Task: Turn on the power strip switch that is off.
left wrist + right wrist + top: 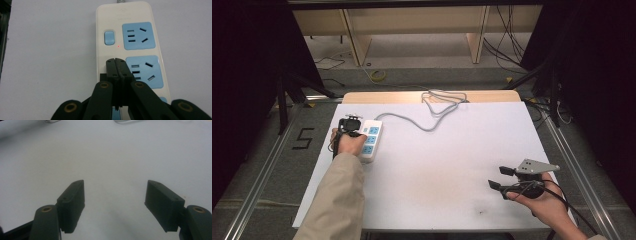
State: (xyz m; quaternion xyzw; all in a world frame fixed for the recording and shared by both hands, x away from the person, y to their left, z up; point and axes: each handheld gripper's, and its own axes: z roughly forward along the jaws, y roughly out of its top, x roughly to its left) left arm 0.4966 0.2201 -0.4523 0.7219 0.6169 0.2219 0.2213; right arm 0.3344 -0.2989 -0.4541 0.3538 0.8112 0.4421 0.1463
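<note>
While your left claw (117, 61) is pinched fully closed, tips resting on the one power strip (130, 45) by its switch (109, 37), your right claw (115, 202) hangs wide open over bare tabletop (437, 165), holding nothing. Strip sits at the tabletop's left edge, long axis running away from you, cord (422, 122) end far. Three sockets visible.

White tabletop (452, 165) on a light wooden board, its far edge well beyond both hand-held grippers. Grey carpeted floor (257, 165) flanks it, with metal rails (259, 172) along each side and a black "5" mark (303, 138) to the left. Beyond, wooden shelving (412, 25), loose cables (507, 50) and dark curtains (242, 60).
</note>
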